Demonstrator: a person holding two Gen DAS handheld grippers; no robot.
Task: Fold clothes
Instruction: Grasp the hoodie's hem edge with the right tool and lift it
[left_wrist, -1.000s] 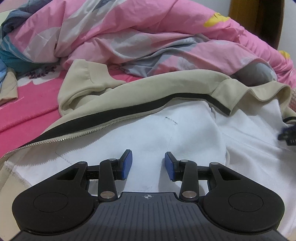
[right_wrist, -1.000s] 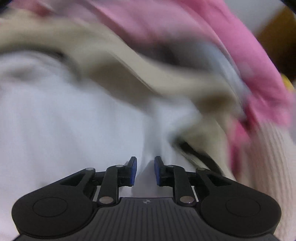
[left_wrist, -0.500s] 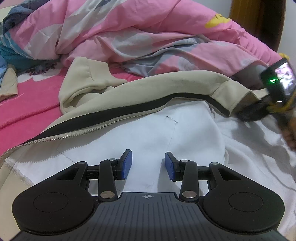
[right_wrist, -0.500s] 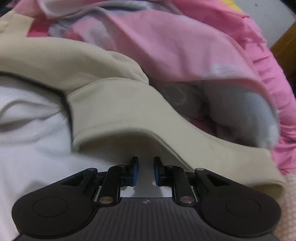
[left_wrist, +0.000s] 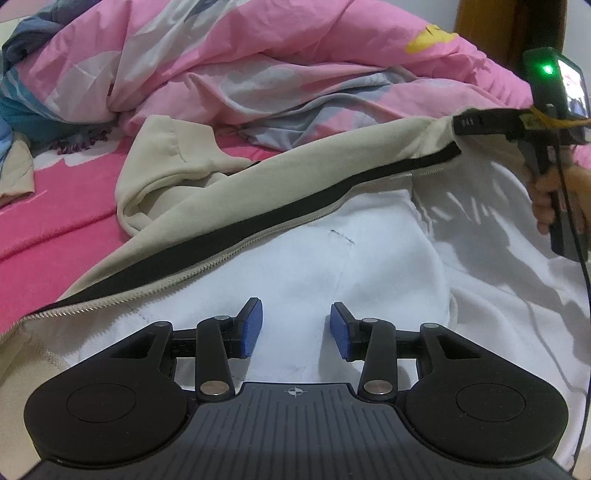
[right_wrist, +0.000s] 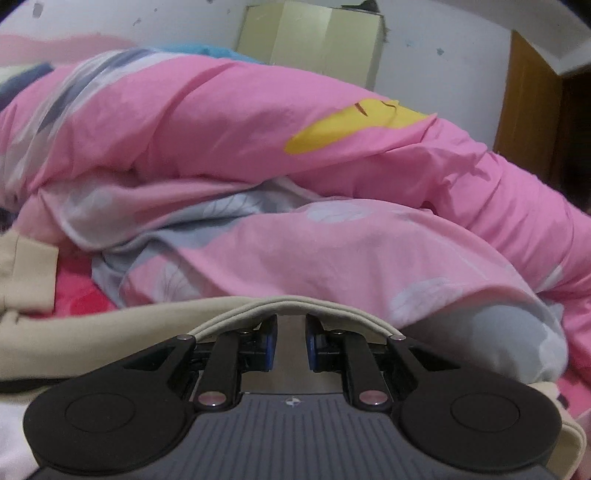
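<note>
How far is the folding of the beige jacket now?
Early stage. Done: the jacket lies open on the bed, white lining up. In hand: the right claw grips the zipper-side front edge and lifts it. The left claw is open over the lining. Left: every fold, including the sleeve.

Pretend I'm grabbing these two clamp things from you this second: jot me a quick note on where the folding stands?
Left gripper: open, nothing between its pads, poised over the white lining.
Right gripper: pinching the beige hem of the jacket, lifted off the bed at the far right.
Jacket lies unzipped, lining up, zipper running diagonally; one sleeve is bunched against the pink duvet.
Done: edge picked up. No finished fold visible.
Left: probably carry that edge across, tuck the sleeve, then fold.
</note>
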